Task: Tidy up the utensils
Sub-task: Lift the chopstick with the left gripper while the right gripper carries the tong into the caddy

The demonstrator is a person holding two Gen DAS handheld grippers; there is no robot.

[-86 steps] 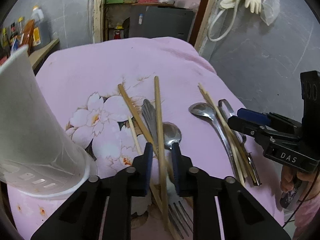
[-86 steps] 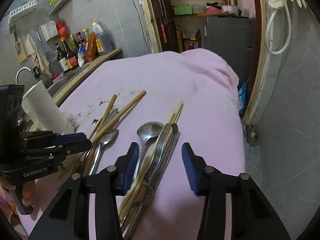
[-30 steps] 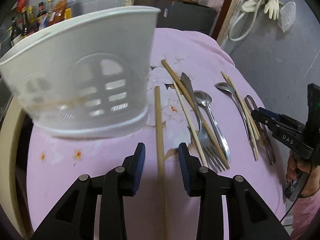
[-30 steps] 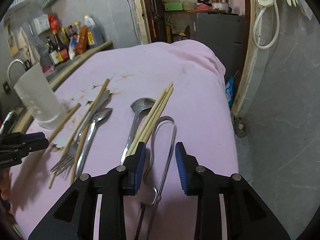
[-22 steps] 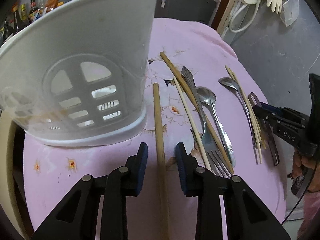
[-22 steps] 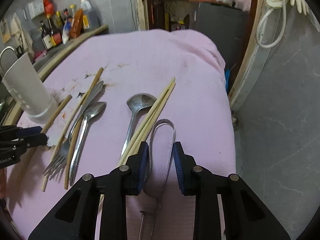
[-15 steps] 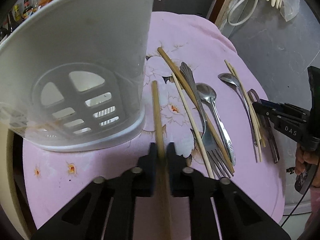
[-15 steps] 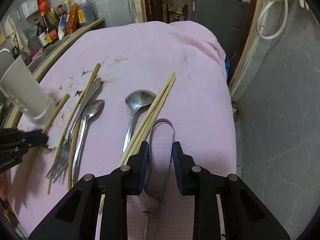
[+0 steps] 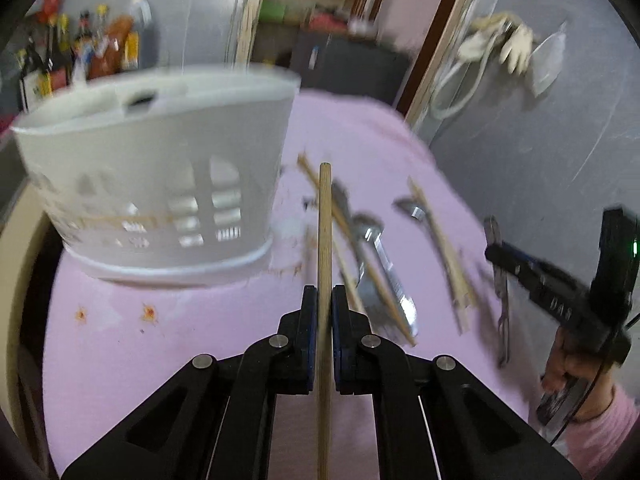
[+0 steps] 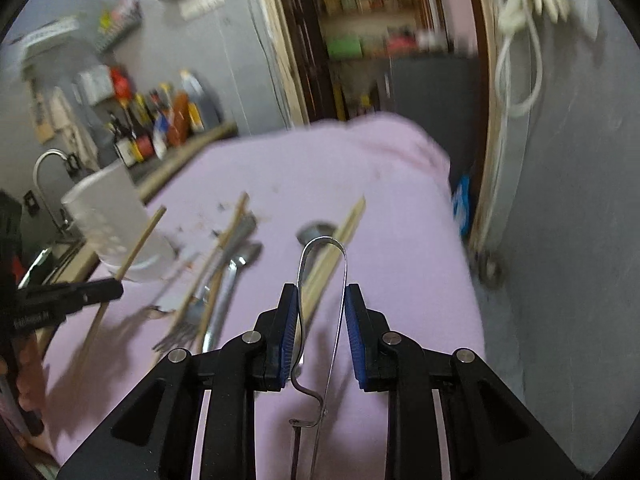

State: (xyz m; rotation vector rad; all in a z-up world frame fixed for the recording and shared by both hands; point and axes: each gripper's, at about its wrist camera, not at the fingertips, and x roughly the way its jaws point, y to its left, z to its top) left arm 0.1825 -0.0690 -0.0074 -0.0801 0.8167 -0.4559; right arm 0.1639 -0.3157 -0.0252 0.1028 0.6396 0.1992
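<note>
My left gripper (image 9: 324, 292) is shut on a long wooden chopstick (image 9: 325, 220), which points forward above the pink cloth (image 9: 160, 340). The white slotted utensil holder (image 9: 160, 168) stands upright close by on the left. My right gripper (image 10: 320, 296) is shut on metal tongs (image 10: 322, 239), its pads pressing both arms, and the tongs hang clear of the cloth with their bend pointing forward. In the left wrist view the right gripper (image 9: 494, 254) and its tongs (image 9: 503, 320) show at the right. The right wrist view shows the left gripper (image 10: 116, 290), its chopstick (image 10: 140, 240) and the holder (image 10: 108, 220).
A fork (image 10: 188, 320), a spoon (image 9: 384, 256), a second spoon (image 9: 412, 210) and several loose chopsticks (image 9: 444, 244) lie on the cloth between the grippers. Bottles (image 10: 160, 128) and a tap (image 10: 44, 168) stand behind the holder. The cloth drops off at the right by a grey wall.
The left jaws closed on the chopstick and raised it. The right gripper closed a little on the tongs and lifted them off the cloth. Both views tilted upward.
</note>
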